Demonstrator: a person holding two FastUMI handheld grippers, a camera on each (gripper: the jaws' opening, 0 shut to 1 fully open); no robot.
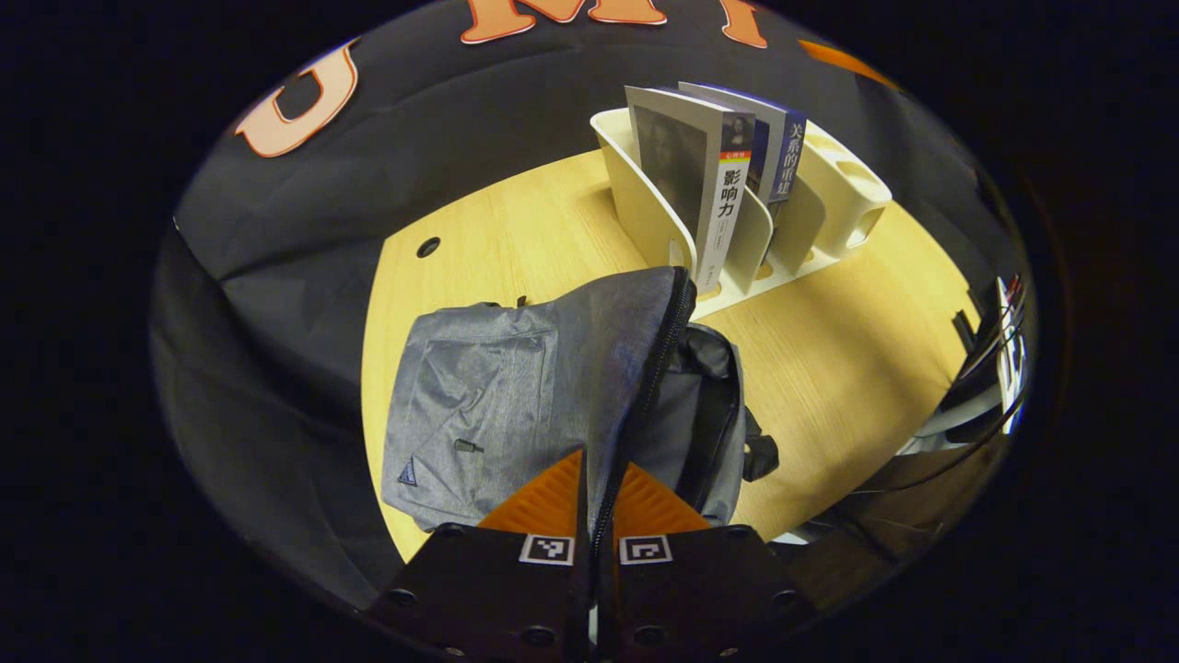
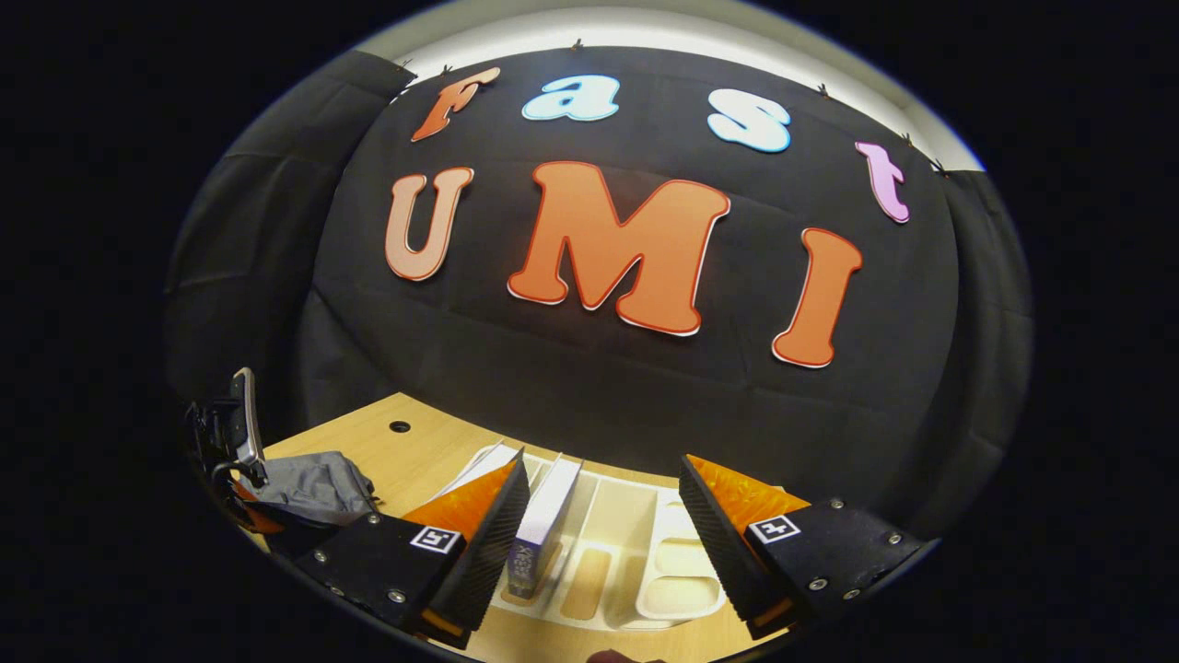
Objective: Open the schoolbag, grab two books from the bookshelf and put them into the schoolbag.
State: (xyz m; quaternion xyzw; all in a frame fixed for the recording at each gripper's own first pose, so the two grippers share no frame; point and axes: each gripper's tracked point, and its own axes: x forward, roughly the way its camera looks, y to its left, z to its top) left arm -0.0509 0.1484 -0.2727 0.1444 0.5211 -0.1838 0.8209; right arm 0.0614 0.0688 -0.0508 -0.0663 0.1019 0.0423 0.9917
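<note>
A: Why is the left claw (image 1: 599, 502) pinched tight on the schoolbag (image 1: 488, 396)?
B: It grips the zip edge, lifting the flap so the mouth gapes — the bag lies on the bench (image 1: 829, 368) just before the bookshelf (image 1: 811, 212).
A: And the right claw (image 2: 603, 520)?
B: Spread wide, holding nothing, poised above the two books (image 1: 714, 175) — probably to straddle one.
A: What's hidden?
B: The bag's inside, and the books' lower ends behind the dividers.

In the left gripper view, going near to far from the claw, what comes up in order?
Left claw shut on the schoolbag's flap → grey schoolbag → cream bookshelf holding two books → booth wall.
</note>
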